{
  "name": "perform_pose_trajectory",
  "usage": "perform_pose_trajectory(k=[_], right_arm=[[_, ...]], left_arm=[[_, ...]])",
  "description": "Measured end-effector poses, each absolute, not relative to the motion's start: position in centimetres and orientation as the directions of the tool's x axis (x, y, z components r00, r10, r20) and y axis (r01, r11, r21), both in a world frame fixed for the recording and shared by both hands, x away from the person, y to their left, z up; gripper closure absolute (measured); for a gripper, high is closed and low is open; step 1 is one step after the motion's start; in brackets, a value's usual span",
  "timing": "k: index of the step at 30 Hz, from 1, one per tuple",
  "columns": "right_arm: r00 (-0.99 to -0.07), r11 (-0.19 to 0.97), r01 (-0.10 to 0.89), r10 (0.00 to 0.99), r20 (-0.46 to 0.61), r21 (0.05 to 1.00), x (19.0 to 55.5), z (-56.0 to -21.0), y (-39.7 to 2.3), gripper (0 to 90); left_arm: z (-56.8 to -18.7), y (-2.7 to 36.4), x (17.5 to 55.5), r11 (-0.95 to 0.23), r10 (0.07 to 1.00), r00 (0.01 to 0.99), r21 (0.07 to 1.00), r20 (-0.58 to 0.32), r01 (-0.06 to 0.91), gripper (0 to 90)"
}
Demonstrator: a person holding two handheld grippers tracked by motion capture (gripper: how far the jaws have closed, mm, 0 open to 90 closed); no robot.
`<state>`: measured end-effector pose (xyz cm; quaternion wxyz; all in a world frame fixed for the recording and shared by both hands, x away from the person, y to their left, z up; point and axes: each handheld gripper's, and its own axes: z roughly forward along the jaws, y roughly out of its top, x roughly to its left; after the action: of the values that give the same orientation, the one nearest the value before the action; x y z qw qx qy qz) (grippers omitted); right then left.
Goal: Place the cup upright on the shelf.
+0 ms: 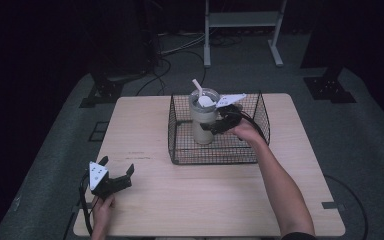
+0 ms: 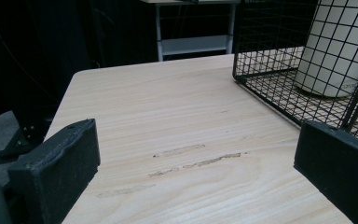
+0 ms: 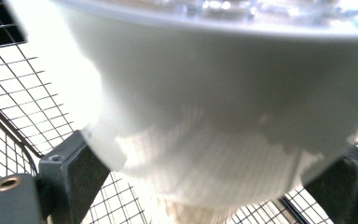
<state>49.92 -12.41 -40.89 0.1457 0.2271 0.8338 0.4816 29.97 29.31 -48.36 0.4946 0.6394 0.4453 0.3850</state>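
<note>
A cream tumbler with a lid and a white straw stands upright inside a black wire basket at the back middle of the wooden table. My right gripper reaches into the basket from the right, shut on the tumbler's side. In the right gripper view the tumbler sits between both jaws of that gripper, touching each. My left gripper rests open near the table's front left corner. Its jaws stand wide apart over bare wood, with the basket and tumbler ahead to the right.
The basket's wire walls rise around the tumbler on all sides. Bare tabletop lies in front and to the left of the basket. Off the table, a white metal stand, floor cables and black stand bases sit behind.
</note>
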Motion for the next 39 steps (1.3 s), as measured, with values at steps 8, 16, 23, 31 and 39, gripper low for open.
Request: perform_pose_trajectory(k=[8, 16, 23, 31, 39], right_arm=[[-0.850, 0.431, 0.240, 0.527, -0.027, 0.870, 49.4, -40.4, -12.9, 8.7], [-0.839, 0.426, 0.268, 0.544, -0.008, 0.864, 48.6, -39.5, -13.7, 9.1], [-0.831, 0.438, 0.283, 0.556, -0.010, 0.853, 48.1, -38.9, -13.9, 9.3], [-0.824, 0.446, 0.286, 0.567, -0.021, 0.848, 47.5, -38.6, -14.2, 9.2], [-0.796, 0.425, 0.324, 0.605, 0.001, 0.846, 46.9, -38.1, -14.8, 9.3]], left_arm=[[-48.4, 29.3, 30.0, -0.116, 0.950, 0.308, 0.975, 0.054, 0.188, 0.0], [-48.4, 29.3, 30.0, -0.116, 0.950, 0.308, 0.975, 0.054, 0.188, 0.0], [-48.4, 29.3, 30.0, -0.120, 0.950, 0.308, 0.975, 0.057, 0.186, 0.0], [-48.4, 29.2, 30.0, -0.118, 0.951, 0.305, 0.975, 0.056, 0.190, 0.0], [-48.4, 29.2, 30.1, -0.118, 0.952, 0.303, 0.974, 0.055, 0.193, 0.0]])
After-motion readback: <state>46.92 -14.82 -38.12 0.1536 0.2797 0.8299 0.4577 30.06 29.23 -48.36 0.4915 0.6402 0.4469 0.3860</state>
